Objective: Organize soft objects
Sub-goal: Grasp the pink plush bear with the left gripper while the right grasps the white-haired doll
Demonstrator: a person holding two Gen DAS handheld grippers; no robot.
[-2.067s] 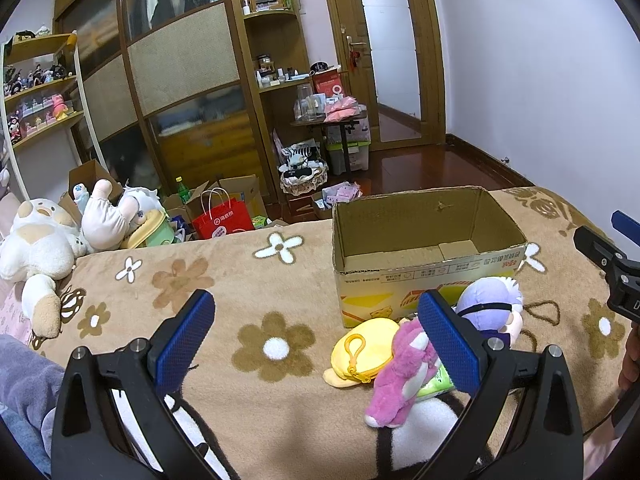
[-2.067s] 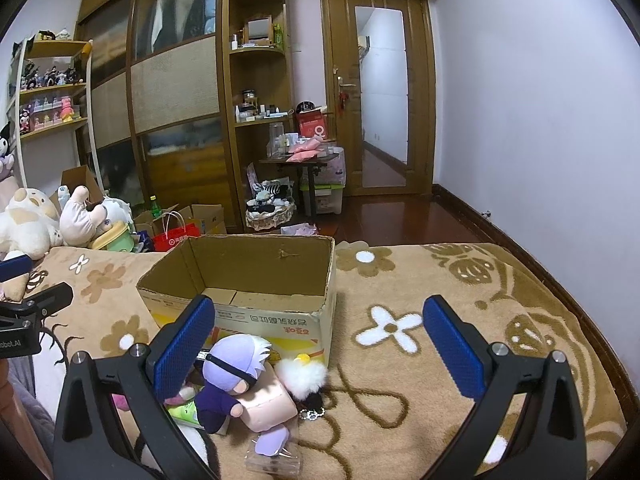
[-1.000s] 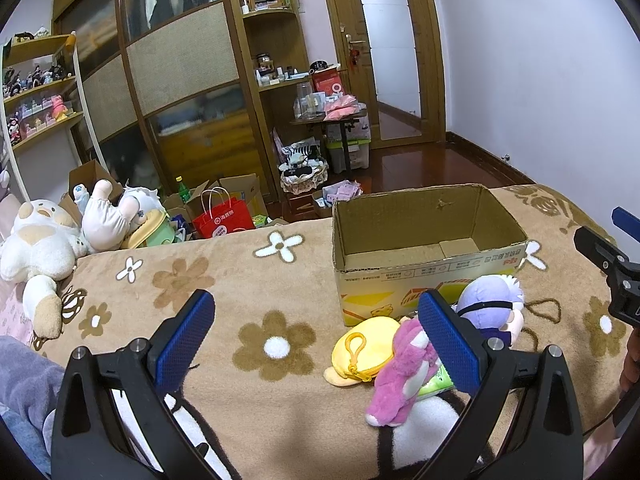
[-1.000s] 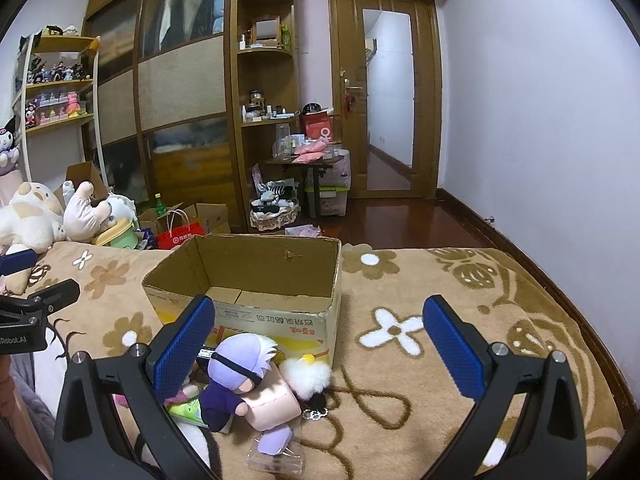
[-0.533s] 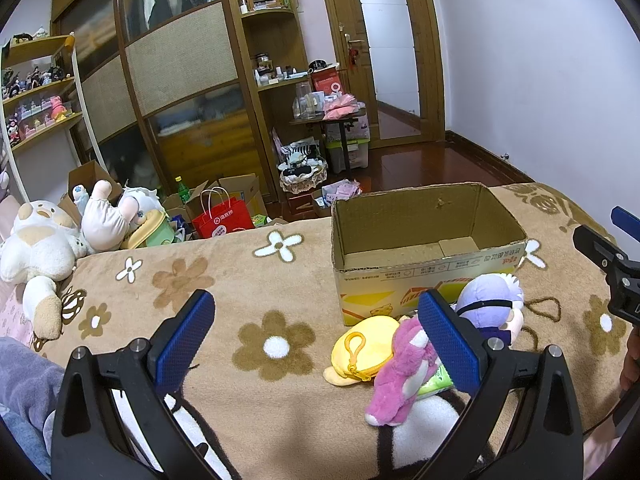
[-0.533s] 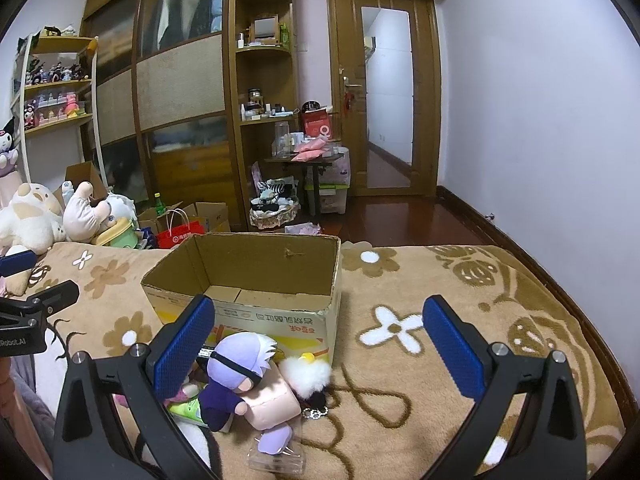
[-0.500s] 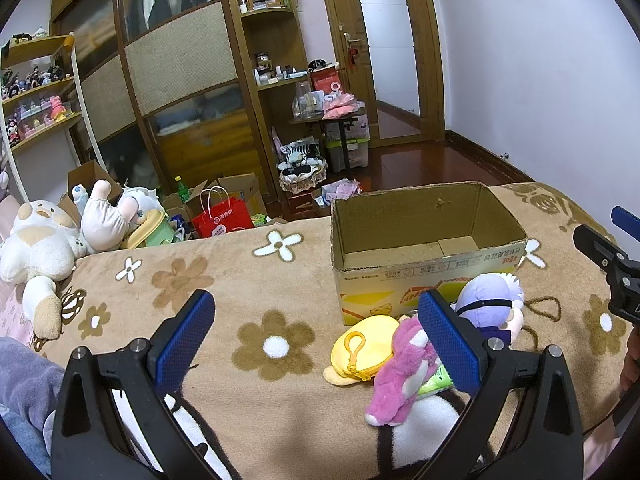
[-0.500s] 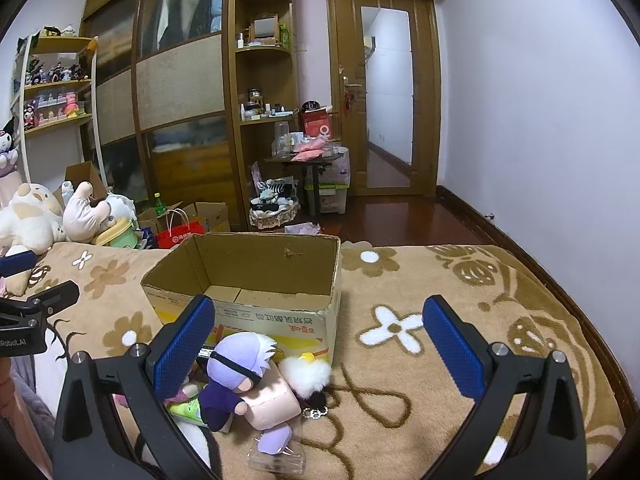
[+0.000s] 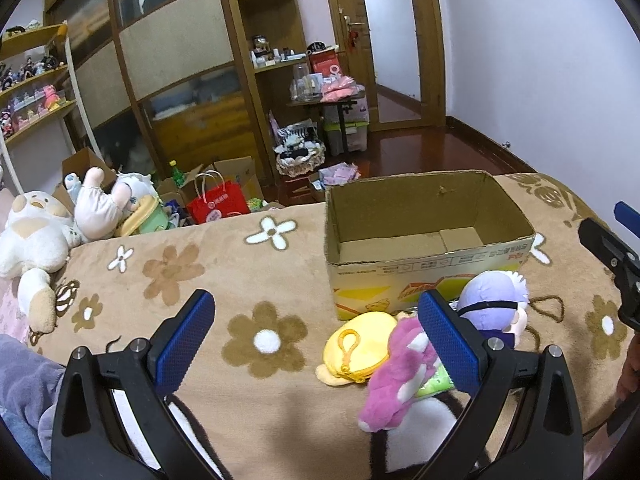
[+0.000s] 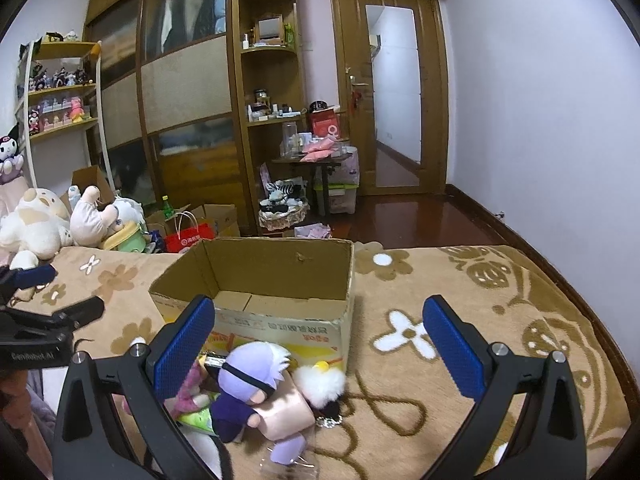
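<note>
An open, empty cardboard box [image 9: 424, 236] [image 10: 276, 276] stands on the brown flowered blanket. In front of it lie a yellow plush pouch [image 9: 356, 348], a pink plush [image 9: 396, 376] and a purple-haired doll [image 9: 492, 300] [image 10: 248, 384] with a white fluffy charm [image 10: 320, 386]. My left gripper [image 9: 316, 332] is open and empty, above the blanket, left of the toys. My right gripper [image 10: 318, 340] is open and empty, hovering over the box front and the doll.
Large white plush toys [image 9: 36, 236] lie at the blanket's far left. Past the bed edge are a red bag [image 9: 218, 206], cartons, a wardrobe with shelves and a small table [image 10: 320, 164]. A white wall runs along the right.
The right gripper has risen and tilted slightly, so the box sits lower in its view. The left gripper has barely moved. Both stay open.
</note>
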